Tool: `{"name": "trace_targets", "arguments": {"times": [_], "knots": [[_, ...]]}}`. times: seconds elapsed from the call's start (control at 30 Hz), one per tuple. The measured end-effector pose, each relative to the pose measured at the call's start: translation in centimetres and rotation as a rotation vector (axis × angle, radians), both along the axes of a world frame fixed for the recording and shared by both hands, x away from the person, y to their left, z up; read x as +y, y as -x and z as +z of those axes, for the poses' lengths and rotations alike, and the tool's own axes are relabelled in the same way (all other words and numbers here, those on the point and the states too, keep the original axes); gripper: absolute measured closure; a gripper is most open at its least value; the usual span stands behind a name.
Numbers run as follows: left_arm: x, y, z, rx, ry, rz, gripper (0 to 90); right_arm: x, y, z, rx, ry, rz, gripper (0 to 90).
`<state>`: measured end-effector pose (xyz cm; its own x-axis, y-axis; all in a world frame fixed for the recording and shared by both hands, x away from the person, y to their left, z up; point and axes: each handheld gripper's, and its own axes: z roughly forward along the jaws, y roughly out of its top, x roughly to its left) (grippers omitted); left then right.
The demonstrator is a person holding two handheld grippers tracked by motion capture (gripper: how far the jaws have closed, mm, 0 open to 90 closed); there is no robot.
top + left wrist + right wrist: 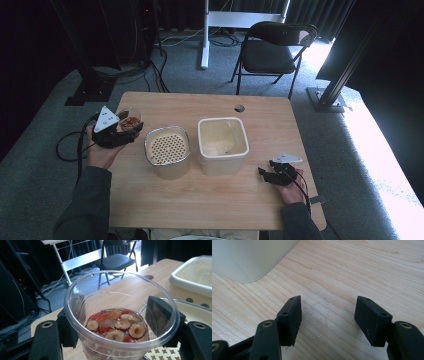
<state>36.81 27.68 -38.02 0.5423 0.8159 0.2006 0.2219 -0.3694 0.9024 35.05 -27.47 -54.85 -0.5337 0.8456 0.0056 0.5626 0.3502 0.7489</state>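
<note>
One clear plastic cup (120,322) of sliced dried fruit in liquid sits clamped in the left gripper (120,131), at the table's left edge just left of the perforated strainer basket (167,146). Nothing looks poured yet; the basket seems empty. Right gripper (328,320) rests open on the table (210,200), near right of the cream tub (223,142).

Wooden table (210,200): perforated cream strainer basket (167,146) centre-left; square cream plastic tub (222,143) just right; clear plastic cup of sliced fruit (129,121) left of basket, above table edge.

Clear glossy plastic cup (120,315); matt wood table (352,272).
</note>
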Motion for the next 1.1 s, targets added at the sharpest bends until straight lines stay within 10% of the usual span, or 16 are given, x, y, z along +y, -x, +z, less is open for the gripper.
{"name": "trace_targets", "arguments": {"times": [1.1], "knots": [[-2.7, 0.2, -0.3, -0.044, -0.358, 0.04, 33.4, 0.0, 0.0, 0.0, -0.001, 0.001, -0.004, 37.9]]}}
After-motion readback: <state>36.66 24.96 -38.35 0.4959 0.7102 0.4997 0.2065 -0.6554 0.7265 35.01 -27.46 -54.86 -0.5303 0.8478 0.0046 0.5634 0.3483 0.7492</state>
